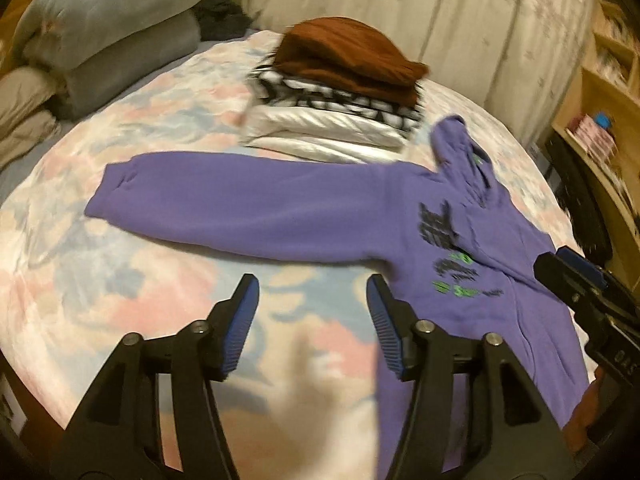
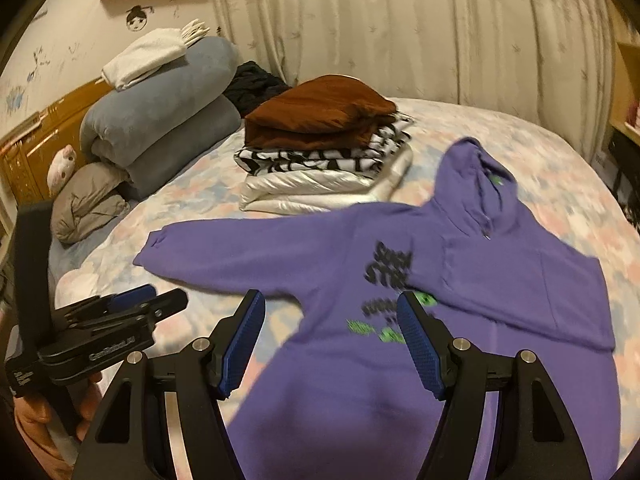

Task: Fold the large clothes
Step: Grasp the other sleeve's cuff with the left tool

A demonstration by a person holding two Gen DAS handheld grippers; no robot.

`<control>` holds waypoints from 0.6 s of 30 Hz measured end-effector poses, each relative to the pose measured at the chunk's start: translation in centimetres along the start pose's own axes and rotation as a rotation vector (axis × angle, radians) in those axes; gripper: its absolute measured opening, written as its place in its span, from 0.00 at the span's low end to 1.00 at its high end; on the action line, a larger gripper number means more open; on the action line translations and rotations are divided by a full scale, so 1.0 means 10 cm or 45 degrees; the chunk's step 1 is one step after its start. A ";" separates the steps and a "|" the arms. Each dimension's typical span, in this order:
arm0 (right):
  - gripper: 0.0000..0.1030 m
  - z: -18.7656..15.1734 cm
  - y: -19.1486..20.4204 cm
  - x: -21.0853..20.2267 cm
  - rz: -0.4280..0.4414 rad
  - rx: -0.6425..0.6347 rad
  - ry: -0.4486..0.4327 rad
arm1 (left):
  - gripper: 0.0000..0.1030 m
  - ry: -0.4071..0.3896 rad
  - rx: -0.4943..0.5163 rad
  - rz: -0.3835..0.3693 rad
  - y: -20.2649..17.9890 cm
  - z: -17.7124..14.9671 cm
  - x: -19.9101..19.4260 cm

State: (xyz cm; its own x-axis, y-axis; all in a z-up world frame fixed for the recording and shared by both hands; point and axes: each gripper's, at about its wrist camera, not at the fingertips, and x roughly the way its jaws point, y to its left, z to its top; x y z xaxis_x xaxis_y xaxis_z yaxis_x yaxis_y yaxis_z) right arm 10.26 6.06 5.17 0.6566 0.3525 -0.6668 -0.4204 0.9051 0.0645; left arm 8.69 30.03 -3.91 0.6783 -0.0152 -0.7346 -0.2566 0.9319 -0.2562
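Note:
A purple hoodie with black and green print lies flat on the bed; it also shows in the right wrist view. Its left sleeve stretches out to the left. Its right sleeve is folded across the chest. The hood points toward the curtain. My left gripper is open and empty, above the bedsheet below the stretched sleeve; it also shows in the right wrist view. My right gripper is open and empty above the hoodie's body; it also shows in the left wrist view.
A stack of folded clothes, brown on top, sits behind the hoodie on the floral bedsheet. Rolled grey bedding and pillows lie at the headboard on the left. A curtain hangs behind. Wooden shelves stand at the right.

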 end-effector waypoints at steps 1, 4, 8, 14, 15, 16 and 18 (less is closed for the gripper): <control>0.67 0.04 0.06 0.08 -0.007 -0.007 0.005 | 0.54 0.001 -0.027 -0.003 0.11 0.01 0.04; 0.67 0.14 0.22 0.41 -0.002 -0.022 0.033 | 0.54 0.010 -0.117 -0.013 0.44 0.04 0.15; 0.67 0.21 0.41 0.89 0.015 -0.047 0.082 | 0.54 0.027 -0.269 -0.061 0.92 0.03 0.39; 0.45 0.22 0.62 1.62 0.082 -0.086 0.158 | 0.54 0.048 -0.508 -0.200 1.46 -0.01 0.80; 0.45 0.23 0.67 1.75 0.083 -0.092 0.167 | 0.54 0.055 -0.546 -0.214 1.52 -0.01 0.86; 0.44 0.24 0.72 1.93 0.097 -0.093 0.182 | 0.54 0.056 -0.583 -0.232 1.59 -0.01 0.90; 0.42 0.24 0.75 2.02 0.109 -0.092 0.189 | 0.54 0.038 -0.667 -0.269 1.74 -0.01 1.00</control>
State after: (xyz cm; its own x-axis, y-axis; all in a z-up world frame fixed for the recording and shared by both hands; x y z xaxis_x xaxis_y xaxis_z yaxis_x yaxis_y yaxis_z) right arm 21.87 20.57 -5.99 0.5194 0.3836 -0.7636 -0.5182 0.8519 0.0754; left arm 10.93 46.10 -15.77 0.7340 -0.1992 -0.6493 -0.4303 0.6032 -0.6715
